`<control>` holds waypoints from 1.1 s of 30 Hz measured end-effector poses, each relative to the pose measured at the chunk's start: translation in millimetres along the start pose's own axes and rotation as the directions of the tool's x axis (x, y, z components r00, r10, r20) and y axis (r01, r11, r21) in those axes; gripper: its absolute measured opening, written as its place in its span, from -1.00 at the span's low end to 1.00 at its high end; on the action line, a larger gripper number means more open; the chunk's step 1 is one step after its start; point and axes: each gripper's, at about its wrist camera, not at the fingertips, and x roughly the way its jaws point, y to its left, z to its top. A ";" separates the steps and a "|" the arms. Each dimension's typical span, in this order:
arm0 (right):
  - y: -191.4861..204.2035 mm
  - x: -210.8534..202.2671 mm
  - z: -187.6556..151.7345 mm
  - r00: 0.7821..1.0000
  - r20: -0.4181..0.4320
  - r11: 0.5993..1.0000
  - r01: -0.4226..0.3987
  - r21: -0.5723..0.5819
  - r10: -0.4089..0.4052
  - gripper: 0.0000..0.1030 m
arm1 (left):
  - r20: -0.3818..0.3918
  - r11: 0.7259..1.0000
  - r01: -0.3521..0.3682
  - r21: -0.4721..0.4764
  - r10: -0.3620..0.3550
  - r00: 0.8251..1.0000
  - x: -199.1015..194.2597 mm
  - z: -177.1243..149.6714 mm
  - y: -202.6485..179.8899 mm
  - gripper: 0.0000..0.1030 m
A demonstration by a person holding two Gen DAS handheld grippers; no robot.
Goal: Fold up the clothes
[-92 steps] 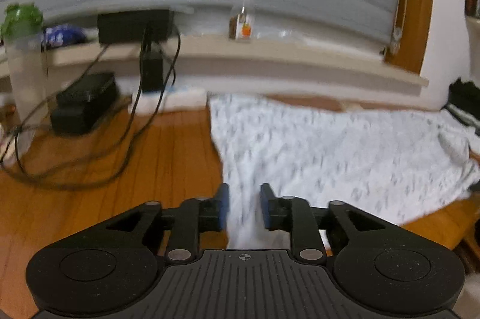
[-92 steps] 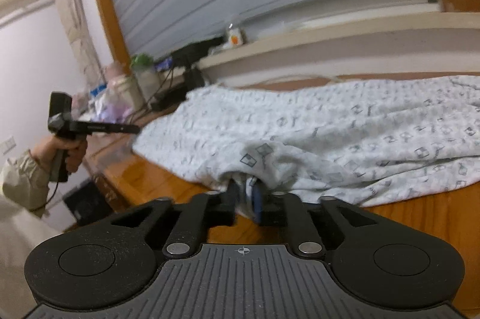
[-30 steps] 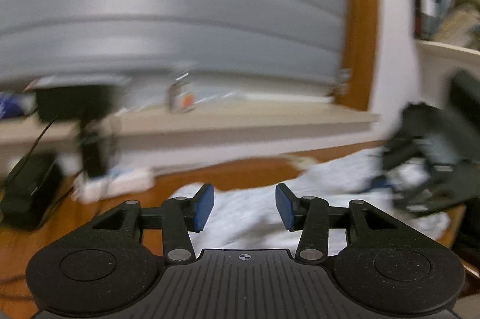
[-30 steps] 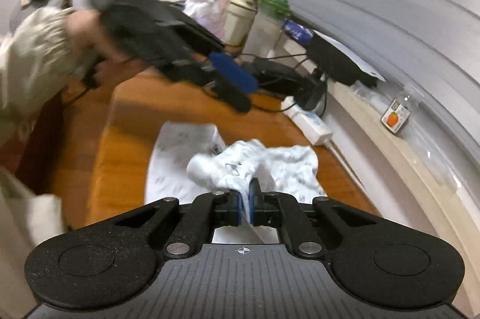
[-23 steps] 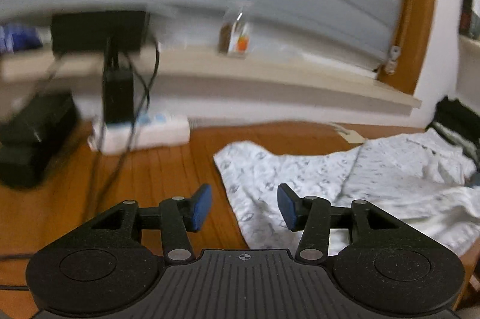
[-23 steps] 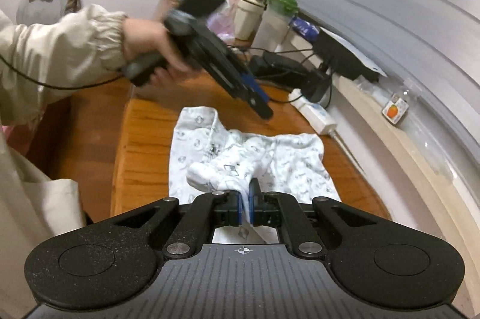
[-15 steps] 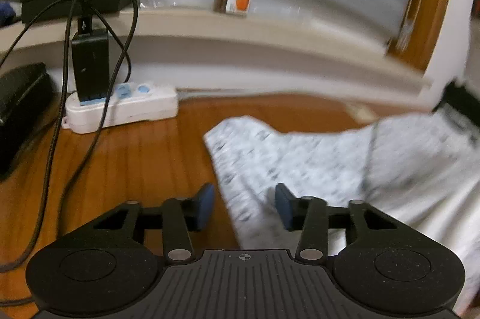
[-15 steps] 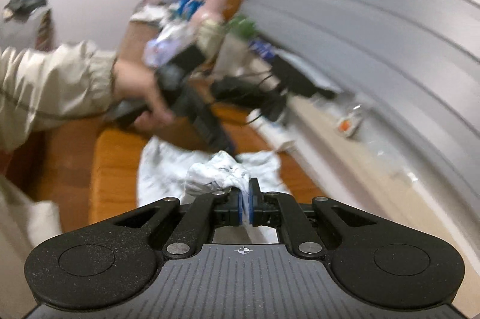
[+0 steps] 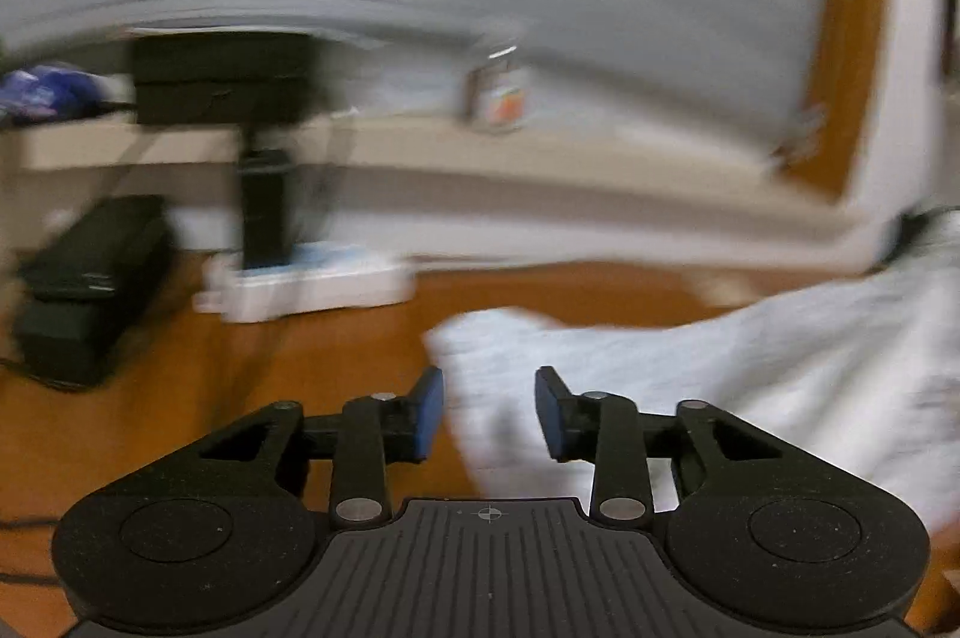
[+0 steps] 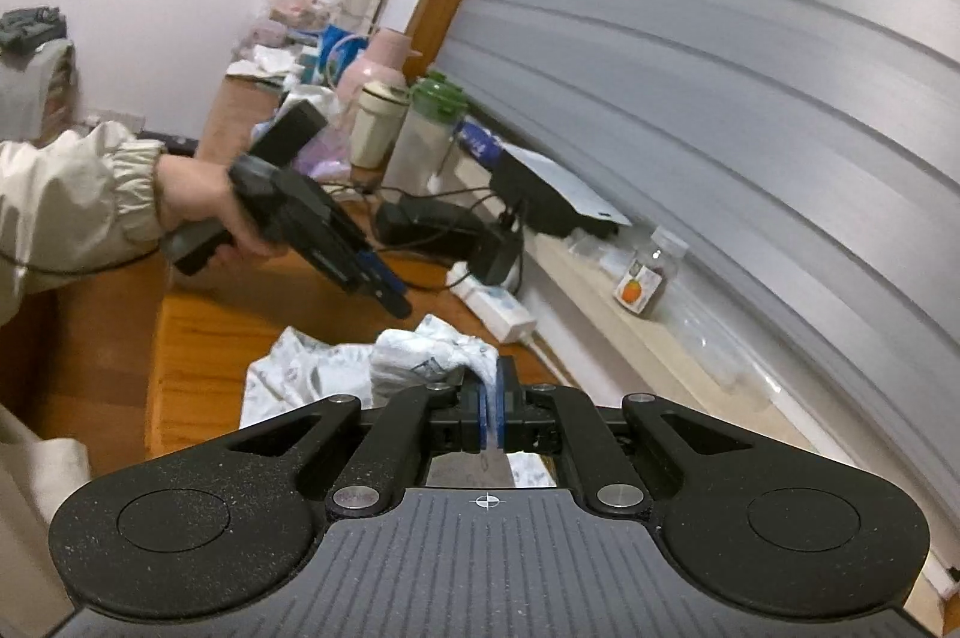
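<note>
Garment bunched, pinched in right hand-held gripper above table.

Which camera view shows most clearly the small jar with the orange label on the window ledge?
The right wrist view: there the jar is sharp, with its orange label readable as a picture. The left wrist view also shows the jar on the ledge, but motion blur smears it.

no readable text anywhere, small jar label shows only an orange picture, lettering too small
</note>
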 end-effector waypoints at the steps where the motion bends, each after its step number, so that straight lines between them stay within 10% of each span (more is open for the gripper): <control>1: -1.3 3.5 1.5 1.000 0.002 1.000 0.005 -0.001 -0.005 -0.91 | 0.012 0.998 0.064 -0.015 -0.064 0.998 -4.1 -1.5 -2.1 -0.23; 15: -21.8 60.5 14.7 0.999 -0.027 0.999 0.043 0.011 -0.042 -0.91 | 0.055 0.980 0.189 -0.069 -0.185 0.981 -33.4 -21.2 -18.6 0.46; 23: -27.1 64.0 15.3 0.997 -0.036 0.998 0.066 0.020 -0.066 -0.91 | -0.022 0.979 0.188 -0.076 -0.190 0.981 -17.5 -33.4 -26.2 0.45; 26: -29.6 65.2 14.8 0.997 -0.035 0.997 0.071 0.026 -0.070 -0.91 | -0.024 0.980 0.184 -0.069 -0.186 0.982 -21.5 -36.4 -27.4 0.29; 29: -31.7 67.1 14.7 0.997 -0.032 0.997 0.073 0.033 -0.072 -0.91 | -0.026 0.982 0.180 -0.062 -0.182 0.983 -25.5 -39.4 -28.6 -0.55; 33: -34.6 76.4 18.0 0.997 -0.024 0.996 0.078 0.039 -0.077 -0.91 | -0.028 0.983 0.175 -0.054 -0.176 0.984 -30.8 -43.4 -30.1 -0.83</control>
